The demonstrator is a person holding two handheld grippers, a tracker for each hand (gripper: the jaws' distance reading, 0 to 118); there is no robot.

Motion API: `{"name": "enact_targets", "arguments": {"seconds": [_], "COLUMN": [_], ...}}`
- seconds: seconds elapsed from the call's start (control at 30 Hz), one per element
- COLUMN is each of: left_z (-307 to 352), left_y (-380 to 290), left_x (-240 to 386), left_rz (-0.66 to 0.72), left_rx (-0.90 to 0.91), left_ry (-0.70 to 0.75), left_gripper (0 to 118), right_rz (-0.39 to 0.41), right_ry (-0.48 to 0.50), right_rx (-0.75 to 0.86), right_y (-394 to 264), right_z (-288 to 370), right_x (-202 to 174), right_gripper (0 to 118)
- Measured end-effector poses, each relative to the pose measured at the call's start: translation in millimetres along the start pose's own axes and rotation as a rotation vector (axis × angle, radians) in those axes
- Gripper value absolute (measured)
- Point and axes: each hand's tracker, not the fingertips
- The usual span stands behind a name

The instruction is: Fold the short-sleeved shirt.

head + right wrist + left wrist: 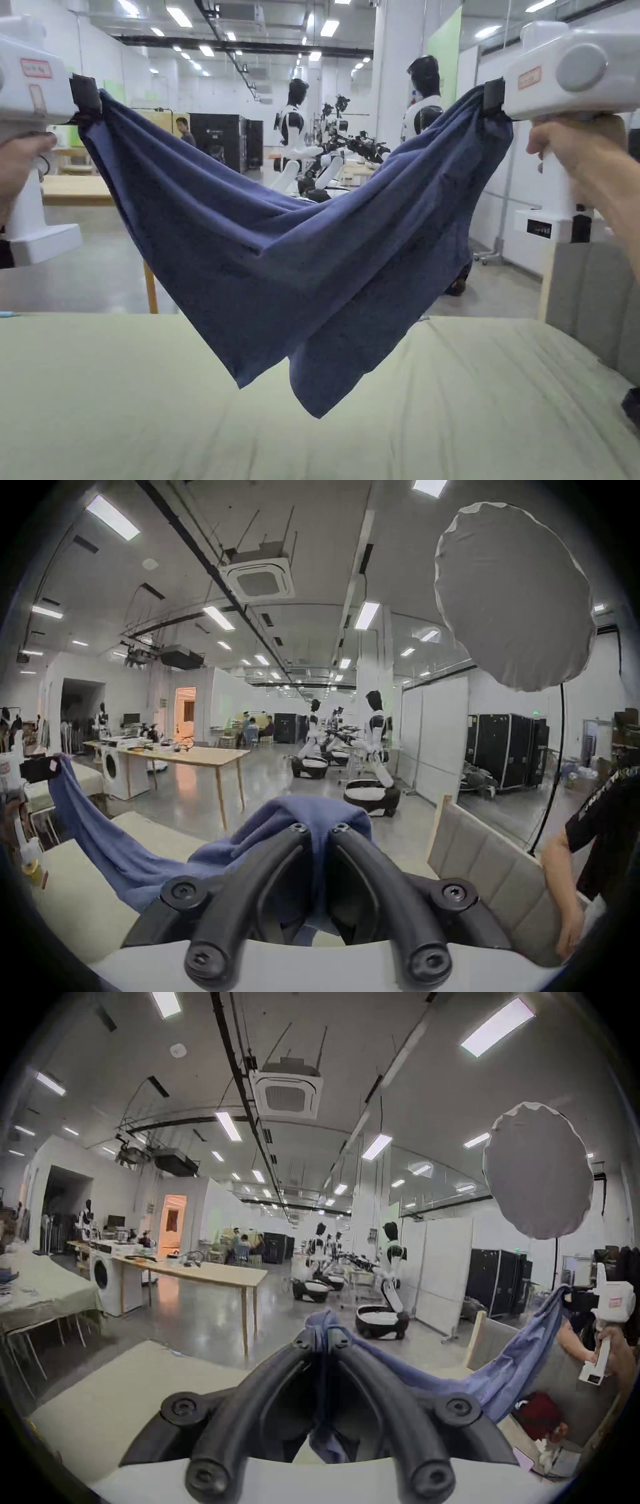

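A dark blue short-sleeved shirt (294,250) hangs in the air between both grippers, sagging in the middle, its lowest corners dangling just over the pale green bed surface (156,406). The left gripper (87,94) is shut on the shirt's upper left corner. The right gripper (494,97) is shut on the upper right corner. In the left gripper view the black jaws pinch bunched blue cloth (323,1324), and the shirt runs off to the other gripper (571,1297) at the right. In the right gripper view the jaws clamp the shirt (320,816), which stretches left to the other gripper (52,767).
A padded beige headboard (594,300) stands at the right of the bed. Beyond the bed lie a wooden table (75,190), humanoid robots (294,144) and an open concrete floor. A person's arm (561,888) rests on the headboard. A red garment (536,1414) lies low at the right.
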Motion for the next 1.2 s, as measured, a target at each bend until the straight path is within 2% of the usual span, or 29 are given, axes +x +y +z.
{"name": "enact_targets", "arguments": {"seconds": [0.07,0.13,0.27,0.4,0.57,0.73,0.83,0.9,0.97,1.03,1.1,1.13,1.2], "left_z": [-7,-15,-27,-24,-30,-25,-15,1,25,59,92,112,149], "left_y": [5,9,7,-22,-99,-195,-226,-236,-237,-244,-254,-262,-279], "left_x": [-5,-1,10,17,17,19,19,18,10,3,-6,-11,-18], "left_rz": [0.049,0.063,0.015,-0.018,-0.007,-0.001,-0.005,-0.011,-0.008,0.035,0.052,0.083,0.061], "left_rx": [0.069,0.079,0.06,0.034,-0.064,-0.215,-0.302,-0.302,-0.298,-0.319,-0.369,-0.379,-0.44], "left_ry": [-0.043,-0.064,-0.055,-0.085,-0.089,-0.1,-0.115,-0.127,-0.149,-0.184,-0.161,-0.185,-0.194], "left_gripper": [2,2,2,2,2,2,2,2,2,2,2,2,2], "right_rz": [-0.009,0.001,0.007,0.01,-0.008,-0.026,-0.052,-0.04,-0.035,0.039,0.079,0.079,0.088], "right_ry": [-0.015,0.011,0.012,0.036,0.058,0.069,0.08,0.083,0.128,0.153,0.173,0.183,0.202], "right_rx": [0.012,0.038,0.04,0.028,-0.066,-0.211,-0.288,-0.277,-0.268,-0.273,-0.312,-0.326,-0.33], "right_y": [9,14,16,-6,-83,-192,-225,-234,-240,-248,-264,-272,-295], "right_z": [-6,-10,-16,-18,-32,-45,-44,-28,0,41,81,104,149], "right_x": [4,7,10,16,18,21,26,30,37,41,46,49,55], "right_gripper": [5,5,5,5,5,5,5,5,5,5,5,5,5]}}
